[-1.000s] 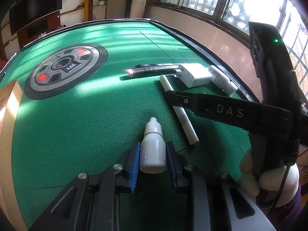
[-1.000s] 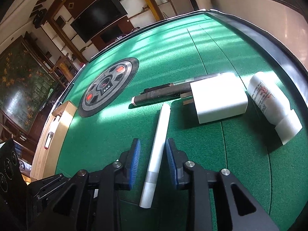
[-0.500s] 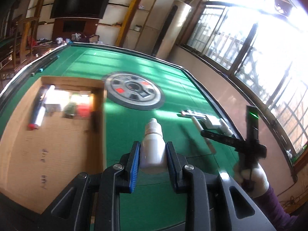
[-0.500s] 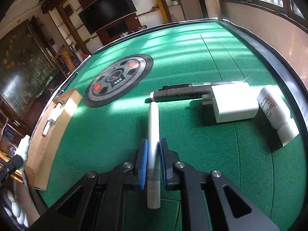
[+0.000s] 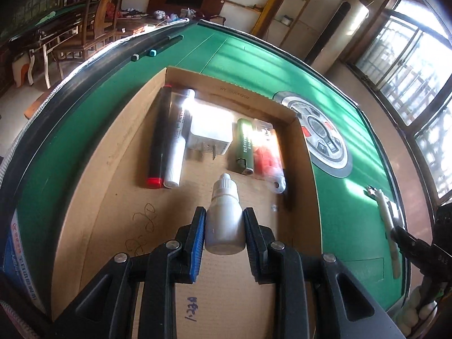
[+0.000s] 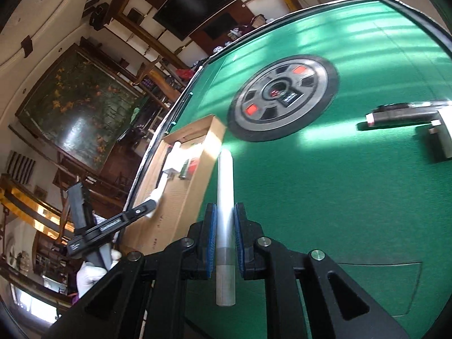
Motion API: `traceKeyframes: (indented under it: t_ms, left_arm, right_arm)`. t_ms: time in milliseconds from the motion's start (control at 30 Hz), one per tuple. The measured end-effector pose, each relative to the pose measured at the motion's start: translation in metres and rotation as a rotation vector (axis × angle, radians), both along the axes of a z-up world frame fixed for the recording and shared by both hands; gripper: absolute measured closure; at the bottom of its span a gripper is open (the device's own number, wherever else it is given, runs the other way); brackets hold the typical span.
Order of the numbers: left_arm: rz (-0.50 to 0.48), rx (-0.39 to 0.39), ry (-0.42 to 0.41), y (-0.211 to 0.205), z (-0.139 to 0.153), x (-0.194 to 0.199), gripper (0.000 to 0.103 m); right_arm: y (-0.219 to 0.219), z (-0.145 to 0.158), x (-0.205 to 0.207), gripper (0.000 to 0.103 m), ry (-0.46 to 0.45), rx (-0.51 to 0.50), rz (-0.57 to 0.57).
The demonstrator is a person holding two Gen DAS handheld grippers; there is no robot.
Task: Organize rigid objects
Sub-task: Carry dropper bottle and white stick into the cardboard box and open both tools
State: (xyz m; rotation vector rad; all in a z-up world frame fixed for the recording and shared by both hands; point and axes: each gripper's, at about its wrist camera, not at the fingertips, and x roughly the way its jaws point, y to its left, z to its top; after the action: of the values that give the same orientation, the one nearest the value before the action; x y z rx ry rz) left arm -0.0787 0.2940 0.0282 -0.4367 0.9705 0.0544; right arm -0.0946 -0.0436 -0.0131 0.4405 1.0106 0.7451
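In the left wrist view a small white dropper bottle [image 5: 224, 220] is clenched between the pads of the left claw [image 5: 224, 227], held by its body with the cap pointing up the frame, apparently so that it can be laid flat beside the other things. It is held over the bare cardboard floor of the open box [image 5: 113, 197] in the lower middle of the frame; whether it touches the floor cannot be told. In the upper middle of the box a row is already laid side by side: a black marker [image 5: 158, 135], a white marker [image 5: 178, 138], a white charger [image 5: 210, 132], a green lighter [image 5: 244, 147] and a red lighter [image 5: 267, 152], which suggests sorting into a neat line. In the right wrist view a white tube [image 6: 225, 214] is grasped near its lower end by the right claw [image 6: 225, 234], over the green bench [image 6: 339, 212] at centre, just right of the box wall. A dark pen [image 6: 401, 115] is left at the right edge.
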Motion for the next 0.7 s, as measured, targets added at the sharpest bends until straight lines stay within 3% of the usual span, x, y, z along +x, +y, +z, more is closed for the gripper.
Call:
traceKeyframes:
  t_ms: [200,267,333,500,700]
  left_arm:
    - [0.018,-0.003,0.058,0.009,-0.014,0.022,0.075]
    - [0.025,-0.029,0.036,0.013,-0.013,0.02,0.066]
    - [0.047,-0.065,0.013,0.018,-0.012,0.014,0.041]
    - [0.096,-0.126,-0.087,0.031,0.003,-0.022,0.037]
    - [0.166,-0.13,-0.197,0.044,0.019,-0.075,0.029]
  right_arm:
    - [0.064,-0.002,0.006,0.091,0.034,-0.006,0.073]
    - [0.083,-0.002,0.006,0.091,0.037,-0.021,0.096]
    - [0.1,-0.003,0.005,0.091,0.04,-0.038,0.117]
    - [0.134,-0.011,0.005,0.091,0.041,-0.092,0.152]
    - [0.159,-0.026,0.012,0.091,0.049,-0.162,0.155]
